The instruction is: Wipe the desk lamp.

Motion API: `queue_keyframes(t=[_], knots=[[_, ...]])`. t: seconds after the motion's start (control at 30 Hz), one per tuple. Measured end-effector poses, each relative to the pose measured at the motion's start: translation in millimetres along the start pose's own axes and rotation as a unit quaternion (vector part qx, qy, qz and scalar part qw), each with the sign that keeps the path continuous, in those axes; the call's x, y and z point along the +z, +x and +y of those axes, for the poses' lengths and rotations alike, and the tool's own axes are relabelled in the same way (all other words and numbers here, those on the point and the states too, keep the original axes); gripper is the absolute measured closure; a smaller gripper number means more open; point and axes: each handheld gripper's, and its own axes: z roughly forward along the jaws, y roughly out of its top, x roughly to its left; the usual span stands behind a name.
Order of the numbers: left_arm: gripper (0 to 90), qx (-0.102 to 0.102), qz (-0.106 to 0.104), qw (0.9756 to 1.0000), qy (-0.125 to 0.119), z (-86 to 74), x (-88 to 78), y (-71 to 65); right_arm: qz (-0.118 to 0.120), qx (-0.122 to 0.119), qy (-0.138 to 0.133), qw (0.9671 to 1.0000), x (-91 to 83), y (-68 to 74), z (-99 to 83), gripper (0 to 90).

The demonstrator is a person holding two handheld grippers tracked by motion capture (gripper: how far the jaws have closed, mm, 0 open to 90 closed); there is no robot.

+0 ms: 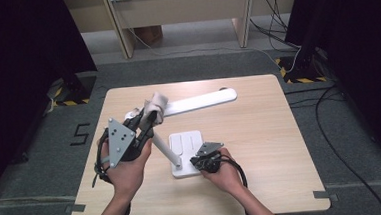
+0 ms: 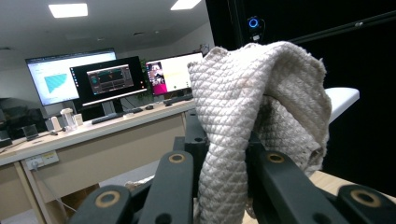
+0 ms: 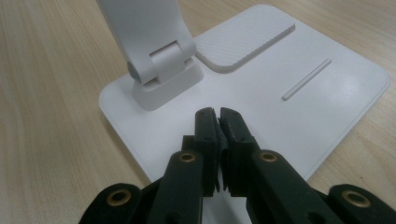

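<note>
A white desk lamp stands on the table, its flat base (image 1: pixel 186 144) near the middle front, its arm (image 1: pixel 162 150) rising to the left and its long head (image 1: pixel 203 100) stretching right. My left gripper (image 1: pixel 150 119) is shut on a beige quilted cloth (image 1: pixel 156 106), which rests against the lamp where arm and head meet. In the left gripper view the cloth (image 2: pixel 252 107) hangs between the jaws, with the lamp head (image 2: pixel 342 98) behind it. My right gripper (image 1: pixel 198 162) is shut with nothing in it, its tips (image 3: pixel 218 115) pressed down on the lamp base (image 3: pixel 261 107) beside the hinge (image 3: pixel 163 70).
The light wooden table (image 1: pixel 260 133) has bare room to the right of the lamp. Beyond its far edge are desk legs (image 1: pixel 124 39) and cables (image 1: pixel 323 104) on the grey floor. Monitors (image 2: pixel 109 79) on a desk (image 2: pixel 98 130) show in the left gripper view.
</note>
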Motion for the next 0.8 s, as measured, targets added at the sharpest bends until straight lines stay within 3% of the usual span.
queue_keyframes(t=[0.8], knots=[[80.2, 0.000, -0.006, 1.0000, 0.000, 2.0, 10.6, -11.8, -0.002, -0.005, -0.001, 1.0000, 0.0, 1.2, -0.3, 87.6]])
